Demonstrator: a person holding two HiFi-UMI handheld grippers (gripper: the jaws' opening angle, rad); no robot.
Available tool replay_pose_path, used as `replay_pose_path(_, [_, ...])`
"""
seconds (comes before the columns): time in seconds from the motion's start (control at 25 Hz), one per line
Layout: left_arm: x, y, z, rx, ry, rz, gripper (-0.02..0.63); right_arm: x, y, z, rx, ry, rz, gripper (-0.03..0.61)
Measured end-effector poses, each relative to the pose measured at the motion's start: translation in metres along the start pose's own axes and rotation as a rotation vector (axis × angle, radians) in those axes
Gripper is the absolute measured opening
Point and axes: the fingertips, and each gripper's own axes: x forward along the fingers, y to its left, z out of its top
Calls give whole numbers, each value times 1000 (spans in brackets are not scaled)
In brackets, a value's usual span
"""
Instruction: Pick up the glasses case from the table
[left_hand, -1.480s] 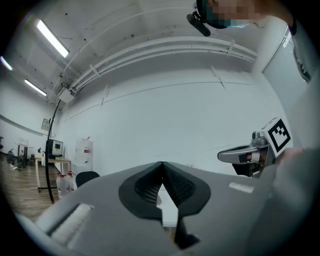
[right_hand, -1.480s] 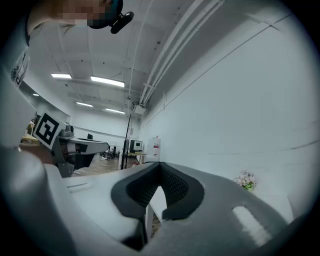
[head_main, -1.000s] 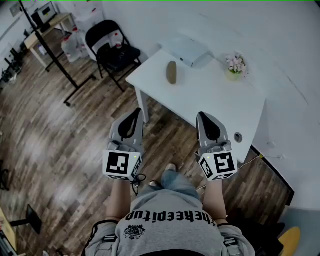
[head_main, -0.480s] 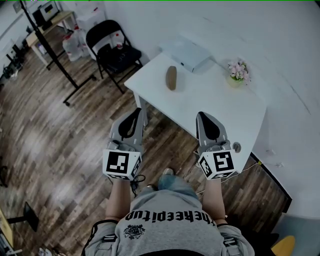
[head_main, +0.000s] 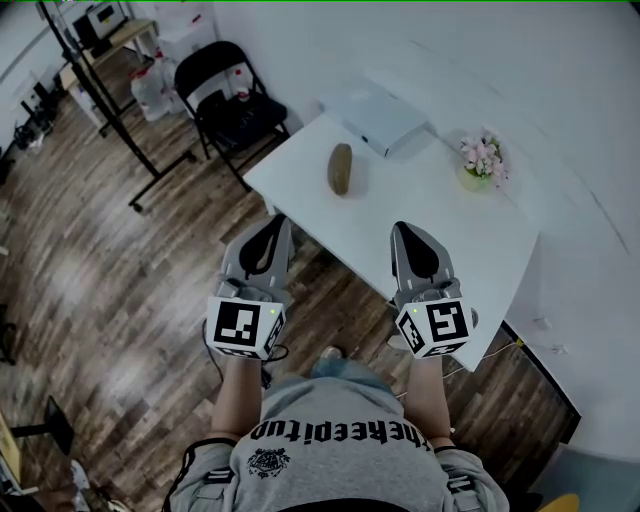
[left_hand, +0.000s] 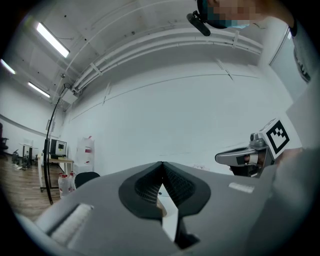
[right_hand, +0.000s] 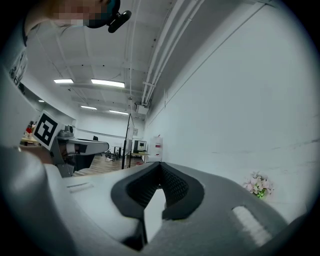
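Note:
The glasses case (head_main: 340, 168), a brown oval pouch, lies on the white table (head_main: 440, 240) near its far left corner. Both grippers are held level in front of the person, short of the case. My left gripper (head_main: 277, 224) hangs over the floor just off the table's left edge, shut and empty. My right gripper (head_main: 402, 232) reaches over the table's near edge, also shut with nothing in it. In the left gripper view the jaws (left_hand: 161, 166) meet at the tip; the right gripper view shows its jaws (right_hand: 160, 166) touching too.
A white box (head_main: 380, 118) sits at the table's far end and a small flower pot (head_main: 481, 160) near the wall side. A black folding chair (head_main: 230, 100) stands left of the table, with water bottles (head_main: 150, 85) and a stand pole (head_main: 100, 100) beyond on the wooden floor.
The table and the case have drawn closer and lower in the head view as the person advances. Both grippers keep their pose and stay shut; the right one now reaches over the table edge.

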Motion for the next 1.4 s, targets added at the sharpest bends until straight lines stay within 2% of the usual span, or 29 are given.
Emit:
replay_pose_path(0.4, [27, -8, -1, 15, 31, 39, 18, 20, -27, -7, 27, -5, 56, 2])
replay_pose_path(0.64, [40, -4, -7, 20, 33, 36, 18, 34, -31, -10, 39, -3, 71, 2])
replay_pose_path(1.04, [82, 17, -12, 7, 32, -23, 18, 71, -47, -11, 40, 1, 18, 2])
replay_pose_path(1.4, [127, 59, -15, 1, 33, -78, 18, 121, -62, -9, 49, -2, -56, 2])
